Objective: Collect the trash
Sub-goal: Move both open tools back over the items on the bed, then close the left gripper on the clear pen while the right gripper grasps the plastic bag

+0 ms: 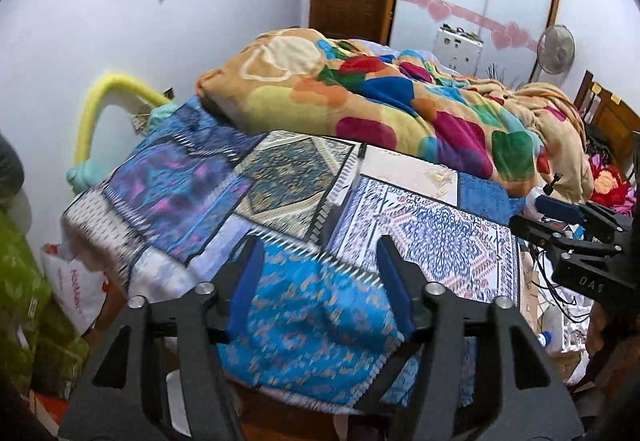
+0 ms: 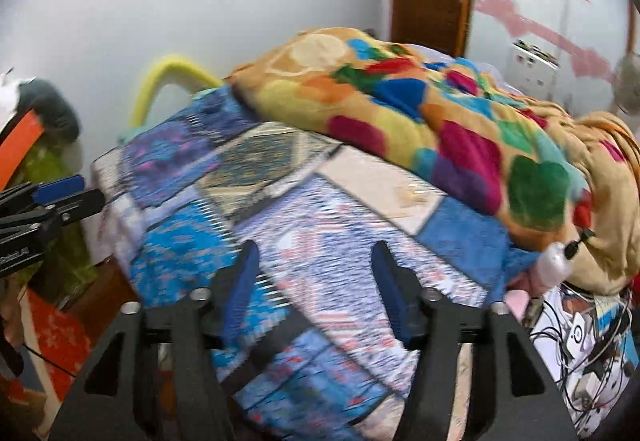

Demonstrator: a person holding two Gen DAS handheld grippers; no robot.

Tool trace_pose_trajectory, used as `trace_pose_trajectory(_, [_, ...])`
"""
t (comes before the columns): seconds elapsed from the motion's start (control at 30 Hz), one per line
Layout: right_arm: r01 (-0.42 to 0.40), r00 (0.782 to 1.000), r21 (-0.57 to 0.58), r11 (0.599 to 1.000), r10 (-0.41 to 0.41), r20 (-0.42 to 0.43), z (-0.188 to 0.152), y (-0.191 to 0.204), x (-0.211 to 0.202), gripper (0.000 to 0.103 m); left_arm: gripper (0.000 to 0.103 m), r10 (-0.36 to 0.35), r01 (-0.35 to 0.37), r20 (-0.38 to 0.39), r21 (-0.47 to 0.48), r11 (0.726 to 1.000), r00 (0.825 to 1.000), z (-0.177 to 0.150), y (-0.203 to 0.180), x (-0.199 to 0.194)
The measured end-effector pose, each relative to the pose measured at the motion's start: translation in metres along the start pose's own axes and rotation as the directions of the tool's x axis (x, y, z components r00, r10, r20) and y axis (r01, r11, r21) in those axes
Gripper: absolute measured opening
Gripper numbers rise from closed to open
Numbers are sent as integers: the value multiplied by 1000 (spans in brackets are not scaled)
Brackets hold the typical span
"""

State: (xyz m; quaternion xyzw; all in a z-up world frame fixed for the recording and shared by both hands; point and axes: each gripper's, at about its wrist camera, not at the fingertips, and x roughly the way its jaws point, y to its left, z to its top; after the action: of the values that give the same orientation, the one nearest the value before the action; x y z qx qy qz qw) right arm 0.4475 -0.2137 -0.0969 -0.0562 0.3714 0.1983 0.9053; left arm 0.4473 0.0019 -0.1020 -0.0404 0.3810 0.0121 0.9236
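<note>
A small crumpled clear plastic wrapper (image 1: 440,175) (image 2: 414,195) lies on a pale patch of the patchwork bed cover (image 1: 280,181) (image 2: 340,241), just in front of the piled blanket. My left gripper (image 1: 320,245) hovers over the near corner of the bed, jaws apart with only the cover showing between them. My right gripper (image 2: 316,247) is also open and holds nothing, well short of the wrapper. Each gripper shows at the edge of the other's view: the right gripper (image 1: 532,211) on the right, the left gripper (image 2: 86,189) on the left.
A bunched multicoloured blanket (image 1: 380,105) (image 2: 420,113) fills the back of the bed. A white bottle (image 2: 554,261) and tangled cables (image 2: 592,337) sit at the bed's right side. A white bag (image 1: 80,281) and green boxes (image 1: 24,281) stand on the floor at left.
</note>
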Motion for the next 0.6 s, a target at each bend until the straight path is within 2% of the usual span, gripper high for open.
trace_pose_trajectory(0.23, [51,998,78,996,-47,-43,12,-53,49,62,61,-101,100,-49,-20,995,994,26,-14,76])
trace_pose_trajectory(0.37, [65,997,55,996,-62,-54,17,-70,78,62,61,-109,107,-77,-25,994,991,35,-17,129])
trace_pose_trajectory(0.47, [23,998,33,999,-21,-59,18,-78,102,62,61,-118,115,-99,-40,993,988,38,-18,161])
trace_pose_trajectory(0.6, [22,996,15,1000,-21,-81,24,-87,139,62,61,-82,81,-153,-14,997,985,41,-25,210])
